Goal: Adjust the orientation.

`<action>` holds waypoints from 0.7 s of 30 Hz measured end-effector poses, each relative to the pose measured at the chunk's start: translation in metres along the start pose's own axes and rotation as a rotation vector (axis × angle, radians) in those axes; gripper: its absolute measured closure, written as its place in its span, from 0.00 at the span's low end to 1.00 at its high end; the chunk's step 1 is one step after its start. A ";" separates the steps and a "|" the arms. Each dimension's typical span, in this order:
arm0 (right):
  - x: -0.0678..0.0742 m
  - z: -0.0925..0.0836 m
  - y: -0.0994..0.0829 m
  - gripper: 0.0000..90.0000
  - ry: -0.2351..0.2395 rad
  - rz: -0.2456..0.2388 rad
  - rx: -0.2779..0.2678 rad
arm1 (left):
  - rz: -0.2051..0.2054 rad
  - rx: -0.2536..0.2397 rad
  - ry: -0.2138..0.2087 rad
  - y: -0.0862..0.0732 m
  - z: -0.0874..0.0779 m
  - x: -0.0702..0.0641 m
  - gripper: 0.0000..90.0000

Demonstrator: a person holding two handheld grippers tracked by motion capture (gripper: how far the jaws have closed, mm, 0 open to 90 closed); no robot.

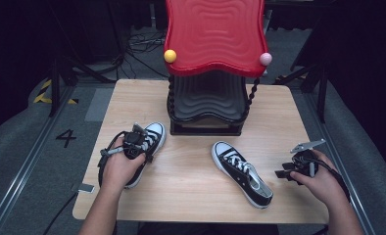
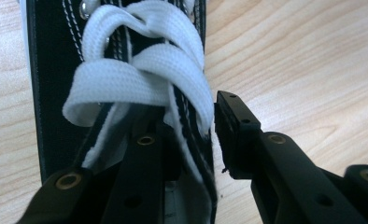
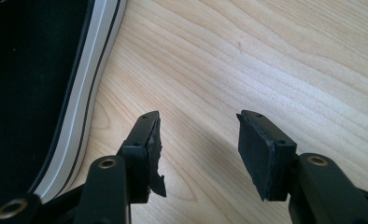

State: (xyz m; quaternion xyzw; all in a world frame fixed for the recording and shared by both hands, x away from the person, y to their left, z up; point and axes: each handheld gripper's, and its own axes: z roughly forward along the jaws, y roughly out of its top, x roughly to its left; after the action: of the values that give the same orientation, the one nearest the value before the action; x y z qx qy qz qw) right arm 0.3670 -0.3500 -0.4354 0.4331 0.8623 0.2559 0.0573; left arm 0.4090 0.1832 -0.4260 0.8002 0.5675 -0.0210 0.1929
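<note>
the left gripper (image 2: 191,135) has its jaws apart, one sunk among the white laces (image 2: 140,74) of the left sneaker (image 1: 149,142), a detail the high view hides under the hand. the right gripper (image 3: 198,140) gapes over bare table (image 3: 266,56) beside the right sneaker (image 1: 241,172). a "4" (image 1: 66,137) marks the floor.

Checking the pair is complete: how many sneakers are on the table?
2. One sneaker lies at the table's left under the left gripper; the other sneaker lies right of centre, near the right gripper.
</note>
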 end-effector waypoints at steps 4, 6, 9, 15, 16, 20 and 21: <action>0.000 0.000 -0.003 0.55 0.001 0.004 0.000 | -0.034 0.004 0.005 0.002 0.001 -0.001 0.79; 0.001 0.001 -0.004 0.55 0.003 0.006 0.002 | -0.045 -0.002 0.010 0.001 0.002 0.000 0.81; 0.001 0.002 -0.004 0.55 0.002 0.009 0.005 | -0.029 -0.007 0.030 0.000 0.002 -0.001 0.87; 0.002 0.006 -0.003 0.55 0.010 0.004 0.012 | -0.029 -0.015 0.000 -0.001 0.001 0.004 0.88; 0.002 0.006 -0.003 0.55 0.010 0.005 0.010 | -0.026 -0.013 0.003 0.000 0.001 0.003 0.89; 0.001 0.006 -0.003 0.55 0.013 0.007 0.008 | -0.007 0.021 0.041 0.005 -0.001 -0.002 0.93; 0.001 0.006 -0.003 0.55 0.012 0.009 0.009 | -0.007 0.021 0.041 0.005 -0.001 -0.002 0.94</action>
State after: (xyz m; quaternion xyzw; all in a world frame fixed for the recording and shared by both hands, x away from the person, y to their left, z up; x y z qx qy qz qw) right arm 0.3663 -0.3482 -0.4421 0.4358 0.8618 0.2549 0.0490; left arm 0.4124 0.1807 -0.4232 0.8005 0.5737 -0.0113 0.1731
